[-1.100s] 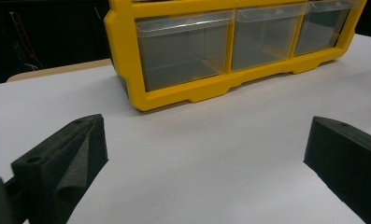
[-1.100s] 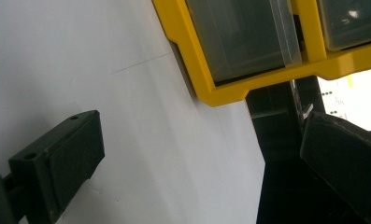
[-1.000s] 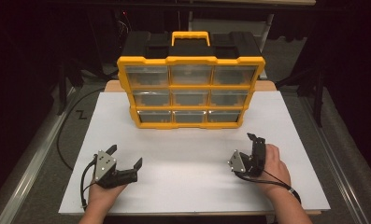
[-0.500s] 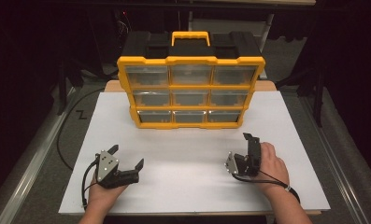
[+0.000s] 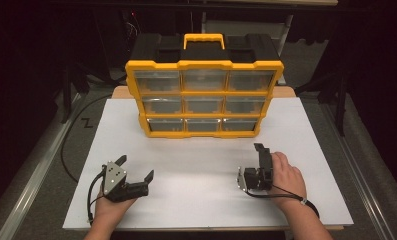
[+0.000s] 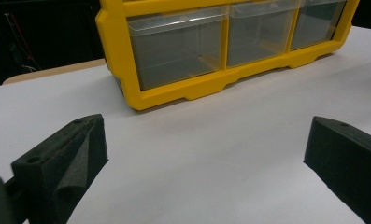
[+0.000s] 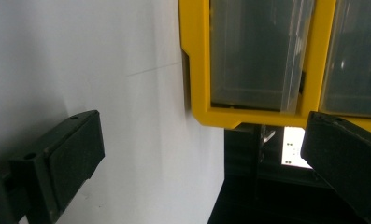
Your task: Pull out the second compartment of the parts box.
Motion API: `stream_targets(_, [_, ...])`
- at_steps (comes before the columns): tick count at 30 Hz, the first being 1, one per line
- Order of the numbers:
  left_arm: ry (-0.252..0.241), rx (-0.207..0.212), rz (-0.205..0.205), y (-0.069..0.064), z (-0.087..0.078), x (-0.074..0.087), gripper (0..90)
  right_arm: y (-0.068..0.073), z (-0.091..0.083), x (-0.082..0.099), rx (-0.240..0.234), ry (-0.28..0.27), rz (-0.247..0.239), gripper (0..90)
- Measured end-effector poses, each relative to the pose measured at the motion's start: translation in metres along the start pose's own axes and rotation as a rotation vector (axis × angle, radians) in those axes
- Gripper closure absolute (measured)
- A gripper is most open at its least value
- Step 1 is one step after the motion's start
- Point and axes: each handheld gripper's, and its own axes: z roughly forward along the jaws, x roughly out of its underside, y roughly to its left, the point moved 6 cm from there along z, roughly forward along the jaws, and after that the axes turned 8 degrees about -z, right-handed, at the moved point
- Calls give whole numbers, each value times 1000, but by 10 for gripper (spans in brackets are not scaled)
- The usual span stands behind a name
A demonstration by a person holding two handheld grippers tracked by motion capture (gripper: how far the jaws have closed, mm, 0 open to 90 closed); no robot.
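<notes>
The work was at its very start, as far as could be judged: both tools rested low near the person's edge of the white-topped table [image 5: 196, 150], and neither touched anything. The left tool [image 5: 135, 176], held in the left hand [image 5: 108, 210], had its jaws spread wide and held nothing. The right tool [image 5: 262, 159], turned on its side in the right hand [image 5: 286, 175], was likewise spread wide and free.

The yellow plastic organiser with nine clear drawers and a black top [image 5: 204, 97] stood upright at the far middle of the table, well apart from both tools and facing them. In the left gripper view its bottom-row drawers [image 6: 178, 46] lay ahead, beyond bare table. The drawers looked empty, though the murky plastic made that uncertain.

The next move probably called for a forward reach to one drawer front, jaws lined up to pinch its lip.
</notes>
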Motion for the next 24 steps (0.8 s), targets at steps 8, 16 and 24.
stream_targets(8, [4, 7, 8, -2, 0, 1, 2, -2, -4, -12, 23, -15, -51, 10])
stream_targets(16, [10, 8, 5, -1, 1, 2, 2, -7, -6, -27, 45, -46, -67, 14])
stream_targets(24, [8, 7, 2, -1, 0, 2, 2, -18, -5, -40, 70, -59, -86, 27])
